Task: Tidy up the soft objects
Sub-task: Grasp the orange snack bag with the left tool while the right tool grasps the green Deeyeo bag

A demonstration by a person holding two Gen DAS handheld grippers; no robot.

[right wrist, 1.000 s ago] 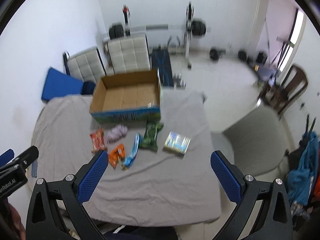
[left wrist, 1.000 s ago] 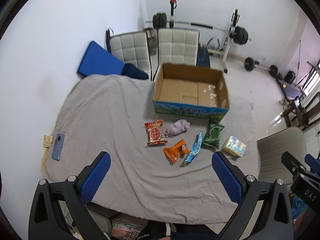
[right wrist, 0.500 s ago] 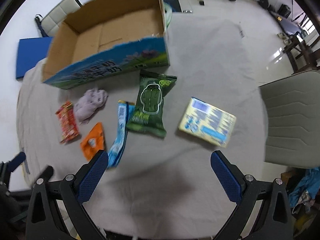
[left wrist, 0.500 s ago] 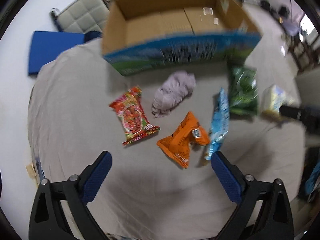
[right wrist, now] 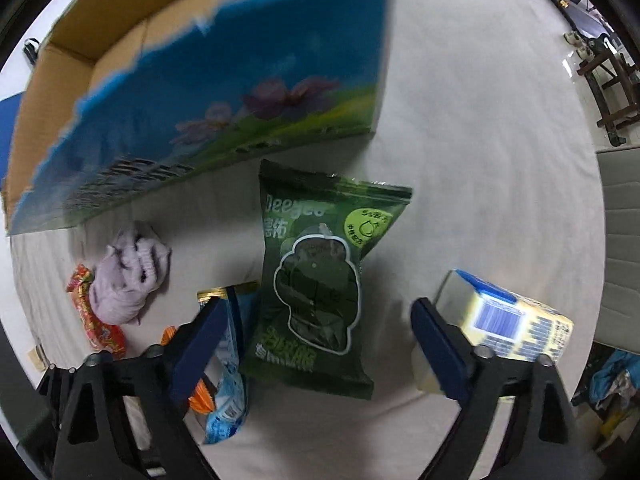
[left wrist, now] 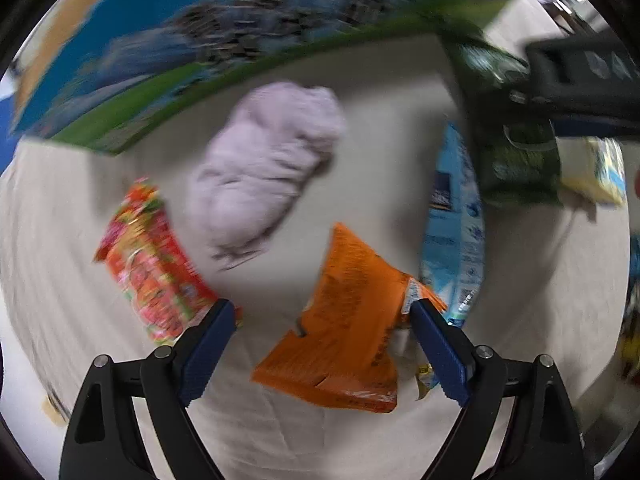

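Soft, even indoor light; motion blur smears the cardboard box (left wrist: 240, 32), and fisheye bending darkens every edge.

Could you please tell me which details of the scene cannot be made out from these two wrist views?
- Printing on the cardboard box: smeared by motion blur in the left wrist view.
- Inside of the box: only a strip shows in the right wrist view; its front wall hides the rest.
- Orange packet: mostly hidden behind the right gripper finger.
- Yellow pack: partly covered by the green bag in the left wrist view.
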